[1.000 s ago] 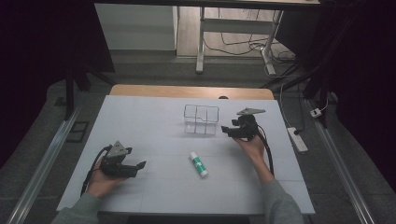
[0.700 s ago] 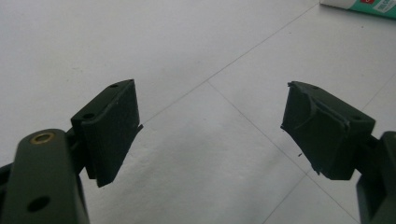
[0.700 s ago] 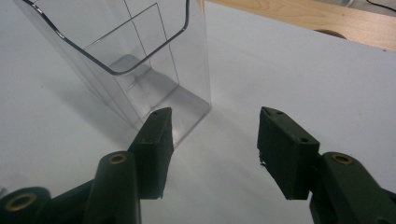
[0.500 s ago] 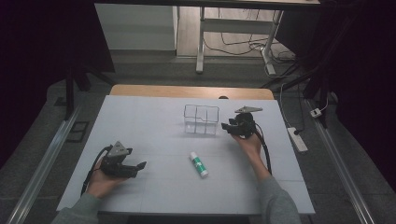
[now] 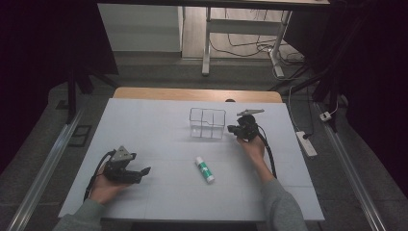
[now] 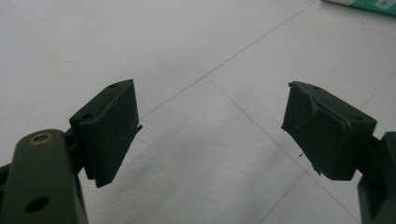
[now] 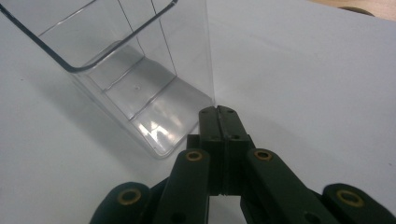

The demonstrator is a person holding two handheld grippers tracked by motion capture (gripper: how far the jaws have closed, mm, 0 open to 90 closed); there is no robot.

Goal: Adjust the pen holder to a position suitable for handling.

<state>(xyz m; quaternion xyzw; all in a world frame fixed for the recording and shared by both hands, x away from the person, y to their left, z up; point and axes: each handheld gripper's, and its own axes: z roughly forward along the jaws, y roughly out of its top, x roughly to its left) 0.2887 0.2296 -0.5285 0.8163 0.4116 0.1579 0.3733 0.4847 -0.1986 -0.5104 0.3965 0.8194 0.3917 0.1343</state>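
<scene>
Clear organizer (image 7: 135,79) just ahead of right tongs (image 7: 218,110), jaws pressed together, nothing between.

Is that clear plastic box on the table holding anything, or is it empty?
Empty. The right gripper view looks through the clear plastic box's walls to bare compartment floors, and the high view shows the glue stick lying outside it on the table.

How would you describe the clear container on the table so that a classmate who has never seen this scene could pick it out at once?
Start from the white table and look toward its far edge, a little right of the middle. There stands the clear plastic box, open-topped and split into compartments, just left of the right gripper. Unlike the white-and-green tube lying nearer the person, it is see-through and upright.
</scene>
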